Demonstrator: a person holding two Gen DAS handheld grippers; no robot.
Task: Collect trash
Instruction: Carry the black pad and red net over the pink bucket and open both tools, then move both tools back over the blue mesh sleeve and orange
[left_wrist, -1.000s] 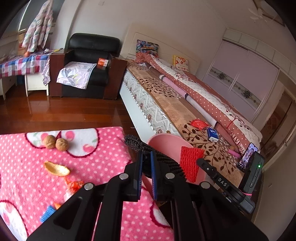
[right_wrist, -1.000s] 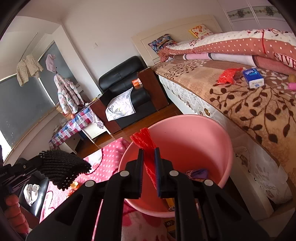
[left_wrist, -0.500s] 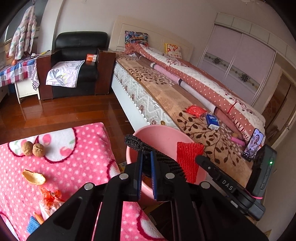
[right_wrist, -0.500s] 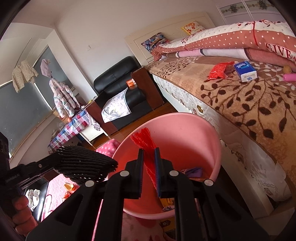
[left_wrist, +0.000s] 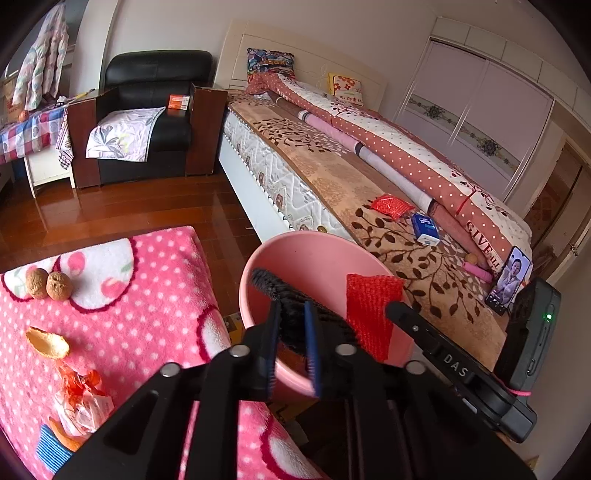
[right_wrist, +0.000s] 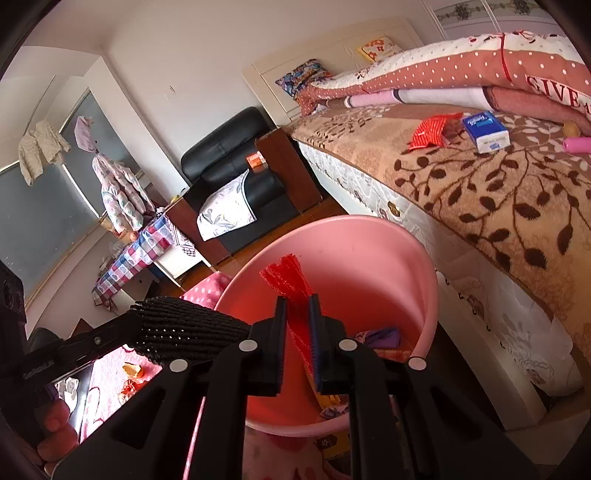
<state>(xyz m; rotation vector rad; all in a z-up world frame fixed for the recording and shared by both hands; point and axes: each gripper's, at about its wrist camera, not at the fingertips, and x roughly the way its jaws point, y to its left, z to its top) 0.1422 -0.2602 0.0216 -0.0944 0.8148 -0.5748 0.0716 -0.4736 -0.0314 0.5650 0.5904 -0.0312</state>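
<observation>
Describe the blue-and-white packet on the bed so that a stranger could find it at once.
Start at the bed with its brown leaf-print cover. Near its front edge lies the small blue-and-white packet, boxy and printed, beside a flat red wrapper.

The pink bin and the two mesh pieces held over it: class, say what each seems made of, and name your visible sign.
Pink bin: probably moulded plastic, with a smooth wall, a soft sheen and a rolled rim.
Black mesh: seemingly foam or plastic netting, matte, with an open ribbed weave.
Red mesh: the same kind of netting, a fine grid, frayed at the end.
</observation>
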